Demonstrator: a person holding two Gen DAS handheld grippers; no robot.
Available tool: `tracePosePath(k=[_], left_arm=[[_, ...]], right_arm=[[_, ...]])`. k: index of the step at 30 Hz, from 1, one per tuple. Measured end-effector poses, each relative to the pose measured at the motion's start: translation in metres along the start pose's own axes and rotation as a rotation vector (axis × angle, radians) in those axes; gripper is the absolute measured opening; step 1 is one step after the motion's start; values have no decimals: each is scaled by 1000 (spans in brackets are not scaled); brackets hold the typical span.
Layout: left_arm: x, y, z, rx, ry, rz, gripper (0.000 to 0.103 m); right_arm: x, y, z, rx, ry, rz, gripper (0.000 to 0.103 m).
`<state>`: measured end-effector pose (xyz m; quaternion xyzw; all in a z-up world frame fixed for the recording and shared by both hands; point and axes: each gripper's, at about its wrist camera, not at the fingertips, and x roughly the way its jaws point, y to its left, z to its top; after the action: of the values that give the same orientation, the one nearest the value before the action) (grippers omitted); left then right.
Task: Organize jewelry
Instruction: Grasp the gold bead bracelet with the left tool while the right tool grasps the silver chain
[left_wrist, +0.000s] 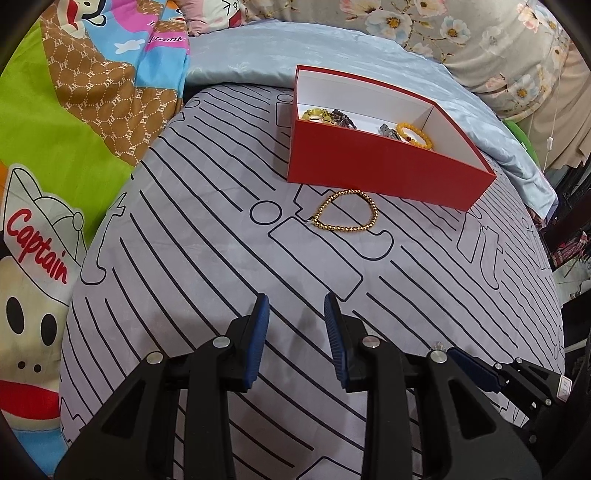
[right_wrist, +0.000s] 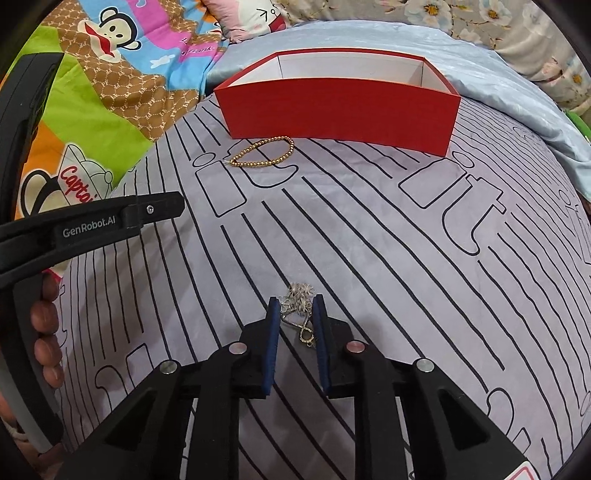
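Right gripper (right_wrist: 295, 306) is straddling the silver chain (right_wrist: 300, 295) on the bed (right_wrist: 369, 240), not clamped yet; pinch the bunched part. Left gripper (left_wrist: 295, 306) is hanging open, empty.

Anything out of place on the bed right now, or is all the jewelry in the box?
Two pieces are still out. A gold bead bracelet lies on the grey sheet just before the red box. A tangled silver chain sits between the open right gripper fingers, not yet gripped. Left gripper is empty.
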<state>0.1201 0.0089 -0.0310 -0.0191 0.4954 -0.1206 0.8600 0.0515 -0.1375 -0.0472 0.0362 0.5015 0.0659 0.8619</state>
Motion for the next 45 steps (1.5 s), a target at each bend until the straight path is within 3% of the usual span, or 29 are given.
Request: tracePosePath(k=[13,14,15,23,25,29,33,37,38,45], left_arm=[[9,0,14,-6,-5,-6,30],[11,0,17,-7,-6,-8,30],[13,-1,20,-8,-9,-14,30],[40,-11,47,1,-22,-19,30],[48,-14,51,11,-17,-17,30],[61,-18,58,19,-14,-1,30],[66,-24,61,40,-29,9,29],[68,-29,60,64,-34,11,4],[68,-29,60,65,-33,3,3],[59,-30,54,54,-36,-51,2]], right_arm=[[-7,-17,2,52,-9,8,16],[-8,-19,3,57,-11,9,15],[-9,-21,5,62,-14,9,1],[-5,-33,10,83,-6,14,0],[-6,-34,10,87,-13,21,3],[-8,-28,8,65,-23,23,30],[0,-22,7,43,-2,20,31],[2,-15,7,3,-6,-20,20],[2,-15,7,4,-4,-18,11],[0,-16,6,22,-1,-10,11]])
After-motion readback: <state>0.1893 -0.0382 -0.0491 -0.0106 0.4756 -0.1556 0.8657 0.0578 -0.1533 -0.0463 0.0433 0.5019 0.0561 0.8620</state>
